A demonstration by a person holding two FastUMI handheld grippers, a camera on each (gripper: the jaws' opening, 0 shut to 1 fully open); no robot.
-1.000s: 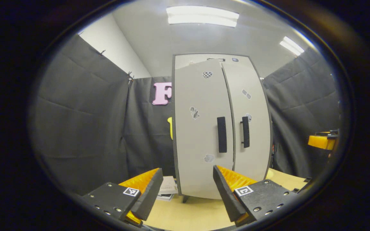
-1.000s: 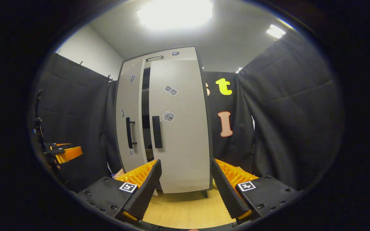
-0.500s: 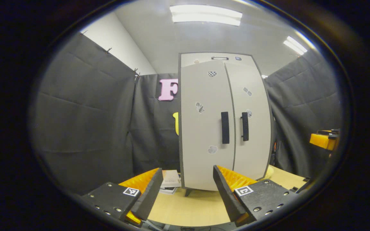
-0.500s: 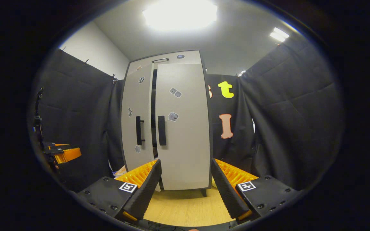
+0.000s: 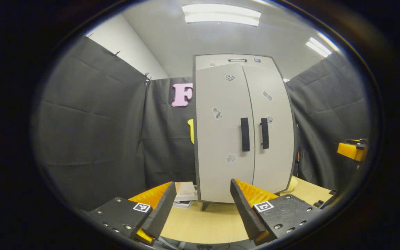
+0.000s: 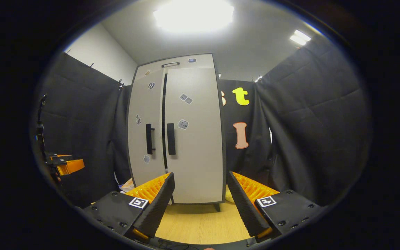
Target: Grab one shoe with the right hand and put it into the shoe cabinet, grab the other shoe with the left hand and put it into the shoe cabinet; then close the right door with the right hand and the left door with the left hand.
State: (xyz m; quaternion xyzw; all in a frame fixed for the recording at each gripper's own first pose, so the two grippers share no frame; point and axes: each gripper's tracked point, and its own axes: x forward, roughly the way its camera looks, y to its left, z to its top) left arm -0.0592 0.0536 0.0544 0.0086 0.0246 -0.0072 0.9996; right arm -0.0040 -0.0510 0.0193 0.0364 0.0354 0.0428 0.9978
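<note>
Both views have backed off from the shoe cabinet (image 5: 241,132) since a second ago and its left door (image 5: 222,135) now sits nearly flush. Left gripper (image 5: 200,208) and right gripper (image 6: 200,205) jaws spread apart, empty, above the wooden table (image 6: 200,222), cabinet well ahead. Right door (image 6: 194,135) shut, thin dark gap between doors in the right gripper view; shoes not visible

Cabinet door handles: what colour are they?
Black, both door handles; clearest in the left gripper view.
</note>
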